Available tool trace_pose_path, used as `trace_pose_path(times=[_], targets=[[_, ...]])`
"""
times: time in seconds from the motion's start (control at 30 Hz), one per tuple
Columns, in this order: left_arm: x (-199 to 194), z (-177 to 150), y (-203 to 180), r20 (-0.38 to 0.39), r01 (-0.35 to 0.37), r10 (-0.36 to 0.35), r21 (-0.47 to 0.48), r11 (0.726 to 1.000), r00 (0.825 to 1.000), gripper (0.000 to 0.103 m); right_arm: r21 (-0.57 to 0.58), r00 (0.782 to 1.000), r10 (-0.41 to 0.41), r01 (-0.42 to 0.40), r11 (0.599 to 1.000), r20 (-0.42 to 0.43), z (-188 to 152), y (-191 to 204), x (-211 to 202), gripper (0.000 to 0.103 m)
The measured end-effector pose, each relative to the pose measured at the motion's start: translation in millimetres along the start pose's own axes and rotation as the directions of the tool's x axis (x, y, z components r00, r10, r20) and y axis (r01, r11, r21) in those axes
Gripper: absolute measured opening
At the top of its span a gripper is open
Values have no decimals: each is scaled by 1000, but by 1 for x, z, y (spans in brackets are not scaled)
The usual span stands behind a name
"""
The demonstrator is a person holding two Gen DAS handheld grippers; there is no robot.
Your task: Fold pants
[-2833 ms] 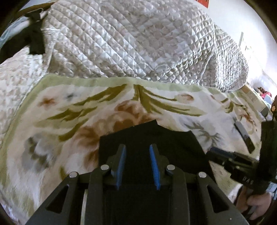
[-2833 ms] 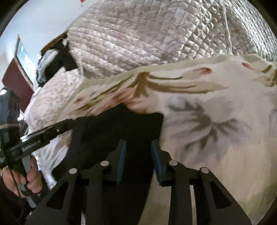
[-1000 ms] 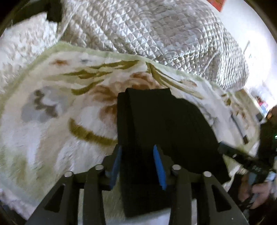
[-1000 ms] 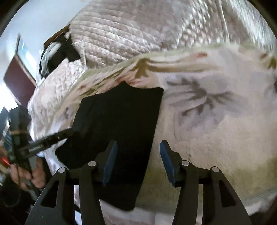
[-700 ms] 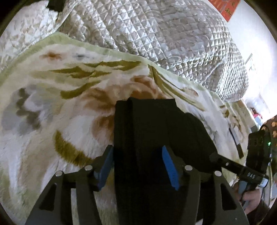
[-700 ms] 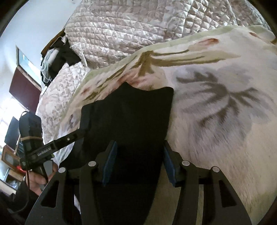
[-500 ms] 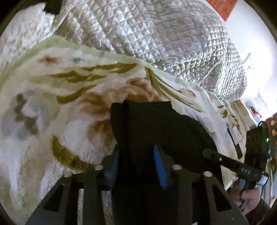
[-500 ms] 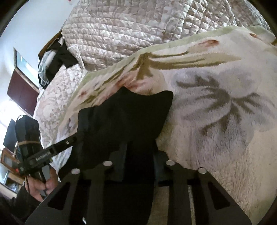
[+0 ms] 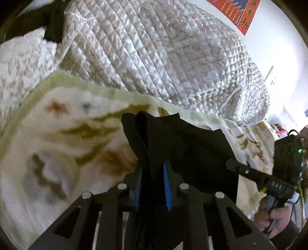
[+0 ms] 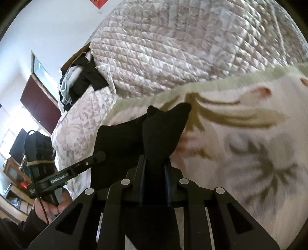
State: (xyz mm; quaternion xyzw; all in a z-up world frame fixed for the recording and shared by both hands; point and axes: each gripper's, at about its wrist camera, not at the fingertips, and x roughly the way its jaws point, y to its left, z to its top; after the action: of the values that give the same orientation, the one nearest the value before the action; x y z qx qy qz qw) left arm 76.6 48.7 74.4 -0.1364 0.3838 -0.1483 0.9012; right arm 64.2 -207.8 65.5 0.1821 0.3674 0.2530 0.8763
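quilted bedspread (image 9: 163, 57): one, behind | floral blanket (image 9: 57, 144): one, bears black pants (image 9: 192, 150), one, bunched | left gripper (image 9: 152, 173), right gripper (image 10: 154, 167): two, jaws just closed, each pinching pants | red wall banner (image 9: 240, 13) lettering: left view only; dark cabinet (image 10: 39, 103): right view only

We count one pants (image 9: 192, 146), two grippers, left gripper (image 9: 152, 169) and right gripper (image 10: 154, 163), two hands, one blanket (image 9: 57, 134), one quilt (image 9: 154, 57), and one wall banner (image 9: 238, 13).
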Motion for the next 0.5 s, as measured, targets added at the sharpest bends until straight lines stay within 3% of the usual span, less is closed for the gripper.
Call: trace_pose_path(times=[0.13,0.23,0.5], targets=[[18,24,21,25,-78,78,-1,997,997,20,-9,999,11,-10,1000,53,33,-4,16,16],[31,35,37,22,-126,126,-12,992,992,19,-31,998,-49,50,998,30,47,-8,31,16],[10,8,38,6,-129,129,-20,991,992,19,-52,995,-97,95,994,-35,14,-10,29,23]])
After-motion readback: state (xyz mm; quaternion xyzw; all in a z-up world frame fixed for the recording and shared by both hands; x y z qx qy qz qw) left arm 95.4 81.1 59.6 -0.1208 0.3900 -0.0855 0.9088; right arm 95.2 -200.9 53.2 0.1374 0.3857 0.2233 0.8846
